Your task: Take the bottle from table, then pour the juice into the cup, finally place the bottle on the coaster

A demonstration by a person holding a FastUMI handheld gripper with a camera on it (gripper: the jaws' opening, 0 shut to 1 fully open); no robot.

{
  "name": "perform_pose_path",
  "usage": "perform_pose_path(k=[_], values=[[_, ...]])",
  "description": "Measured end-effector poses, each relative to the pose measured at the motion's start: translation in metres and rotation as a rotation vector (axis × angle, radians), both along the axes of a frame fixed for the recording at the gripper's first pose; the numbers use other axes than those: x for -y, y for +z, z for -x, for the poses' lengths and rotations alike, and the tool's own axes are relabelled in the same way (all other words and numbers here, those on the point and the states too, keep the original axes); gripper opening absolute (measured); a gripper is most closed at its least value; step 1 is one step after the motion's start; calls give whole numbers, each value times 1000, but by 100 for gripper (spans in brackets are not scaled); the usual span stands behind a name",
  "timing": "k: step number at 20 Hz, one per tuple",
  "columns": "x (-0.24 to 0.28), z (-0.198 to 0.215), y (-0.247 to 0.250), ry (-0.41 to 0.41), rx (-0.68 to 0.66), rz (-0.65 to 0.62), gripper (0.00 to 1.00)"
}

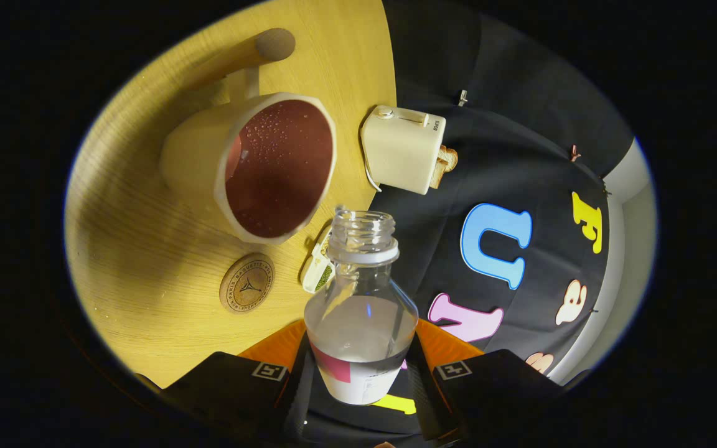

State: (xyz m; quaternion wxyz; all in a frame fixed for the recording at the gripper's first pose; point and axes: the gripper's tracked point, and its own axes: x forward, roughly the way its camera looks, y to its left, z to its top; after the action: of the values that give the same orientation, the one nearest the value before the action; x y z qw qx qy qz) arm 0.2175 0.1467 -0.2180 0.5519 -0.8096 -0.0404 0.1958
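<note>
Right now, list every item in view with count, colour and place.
bottle: one, clear, uncapped, between the fingers, mouth toward the cup
cup: one, cream outside, dark red inside, on the table beyond the bottle
coaster: one, round, brown, on the table beside the cup
table: one, light wood
toaster: one, cream, holding bread, at the table's edge
small packet: one, white and green, behind the bottle's neck
fingers: two, shut on the bottle's lower body
</note>
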Motion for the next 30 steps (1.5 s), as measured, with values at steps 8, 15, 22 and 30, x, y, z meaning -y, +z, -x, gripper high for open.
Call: perform_pose_path(k=[8, 15, 22, 30], values=[[-9, -3, 0, 33, 11, 57, 71], [-10, -7, 1, 49, 13, 90, 71], [-9, -10, 2, 88, 29, 137, 71], [-18, -14, 9, 142, 55, 173, 71]])
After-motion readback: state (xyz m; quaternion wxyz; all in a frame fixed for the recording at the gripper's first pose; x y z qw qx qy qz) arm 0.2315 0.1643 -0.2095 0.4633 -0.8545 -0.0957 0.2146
